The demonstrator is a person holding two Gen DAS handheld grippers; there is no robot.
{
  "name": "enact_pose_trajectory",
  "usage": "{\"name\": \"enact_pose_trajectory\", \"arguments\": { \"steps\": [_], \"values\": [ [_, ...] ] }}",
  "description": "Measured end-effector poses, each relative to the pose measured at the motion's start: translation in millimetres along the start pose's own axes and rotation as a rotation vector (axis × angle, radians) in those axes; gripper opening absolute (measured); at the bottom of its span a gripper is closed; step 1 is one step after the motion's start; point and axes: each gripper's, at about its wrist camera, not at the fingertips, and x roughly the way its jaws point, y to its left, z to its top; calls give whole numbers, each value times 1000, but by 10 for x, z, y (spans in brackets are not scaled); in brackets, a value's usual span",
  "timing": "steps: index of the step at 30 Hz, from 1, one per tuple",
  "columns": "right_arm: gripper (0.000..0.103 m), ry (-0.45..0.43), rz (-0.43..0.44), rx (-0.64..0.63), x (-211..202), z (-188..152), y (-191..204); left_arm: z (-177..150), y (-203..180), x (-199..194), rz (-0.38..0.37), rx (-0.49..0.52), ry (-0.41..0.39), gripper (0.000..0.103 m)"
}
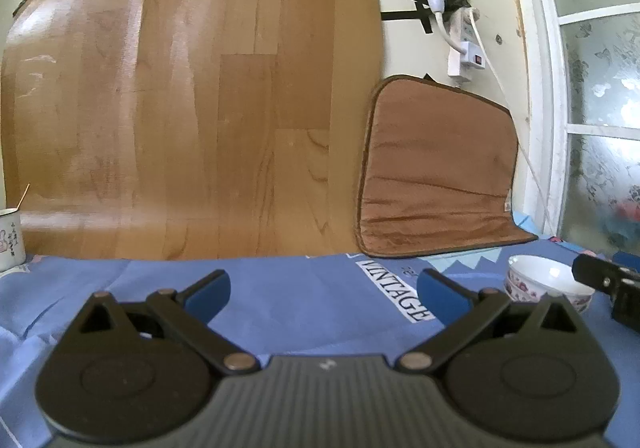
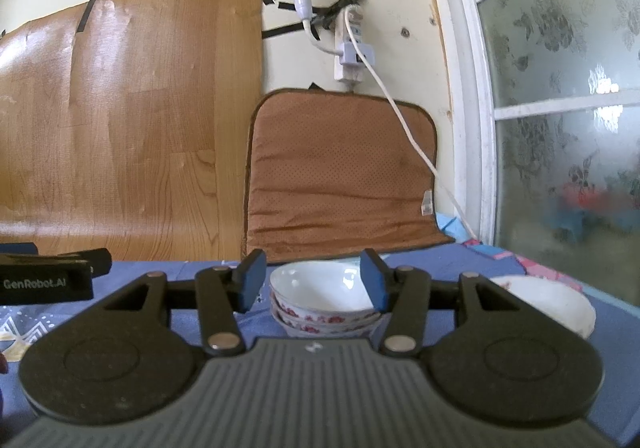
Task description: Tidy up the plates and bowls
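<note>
Two white bowls with red flower bands (image 2: 320, 298) sit stacked on the blue cloth, straight ahead of my right gripper (image 2: 313, 280). The gripper is open. Its left pad stands just clear of the stack and its right pad overlaps the rim's right side; I cannot tell whether it touches. A white plate (image 2: 554, 306) lies to the right of the stack. In the left wrist view the same bowls (image 1: 546, 282) are at the far right, with the right gripper (image 1: 608, 288) beside them. My left gripper (image 1: 326, 290) is wide open over bare cloth, holding nothing.
A brown cushion (image 2: 340, 172) leans on the wall behind the bowls, under a power strip (image 2: 352, 48) with a hanging cord. A wood-grain sheet (image 1: 192, 108) covers the wall. A mug (image 1: 9, 240) stands at the far left. A frosted window (image 2: 560, 108) bounds the right.
</note>
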Motion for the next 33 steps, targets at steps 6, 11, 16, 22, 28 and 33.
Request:
{"name": "enact_pose_trajectory", "arguments": {
  "steps": [6, 11, 16, 22, 28, 33],
  "values": [
    [55, 38, 3, 47, -21, -17, -55, -5, -12, 21, -12, 7, 17, 103],
    [55, 60, 1, 64, 19, -25, -71, -3, 6, 31, -14, -4, 24, 103],
    [55, 73, 2, 78, 39, -24, -84, -1, 23, 48, -20, -12, 35, 103],
    [55, 81, 5, 78, 44, -20, -82, -7, 31, 67, -34, -20, 52, 103],
    [55, 82, 5, 78, 46, -18, -79, -9, 32, 69, -38, -22, 50, 103],
    [55, 83, 5, 79, 45, -17, -76, -9, 31, 76, -40, -25, 55, 103]
  ]
}}
